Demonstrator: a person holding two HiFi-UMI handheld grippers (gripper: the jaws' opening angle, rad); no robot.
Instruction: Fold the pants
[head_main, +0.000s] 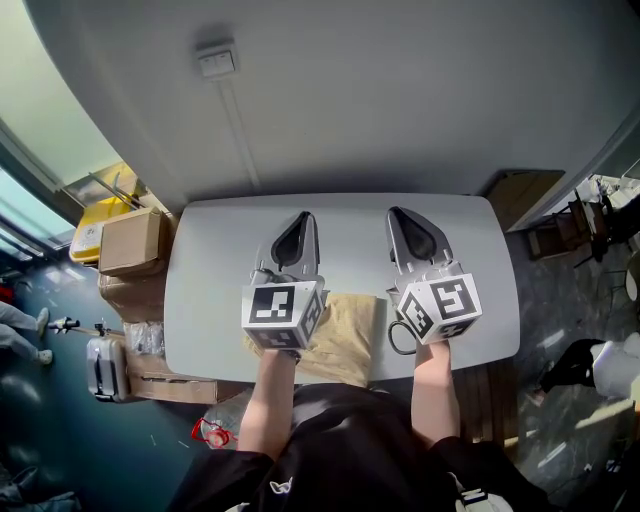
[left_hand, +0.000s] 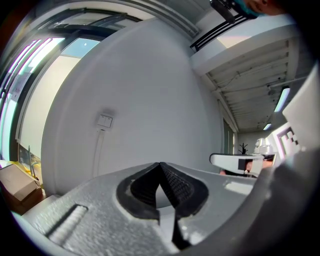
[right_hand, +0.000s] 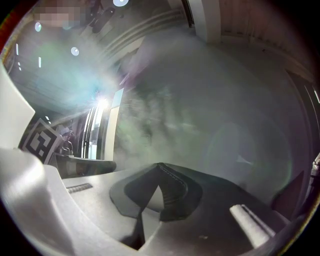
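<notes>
One table, one pants, two grippers: left gripper, right gripper.

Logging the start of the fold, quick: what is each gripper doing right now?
Left gripper: closed, fingers together, holding nothing.
Right gripper: closed, fingers together, holding nothing.

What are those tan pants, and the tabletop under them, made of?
The pants look like a matte woven cloth, perhaps cotton: they show soft creases and limp folded edges. The table seems to be a smooth, pale grey laminate or painted board with a faint, even sheen; I cannot tell which.
</notes>
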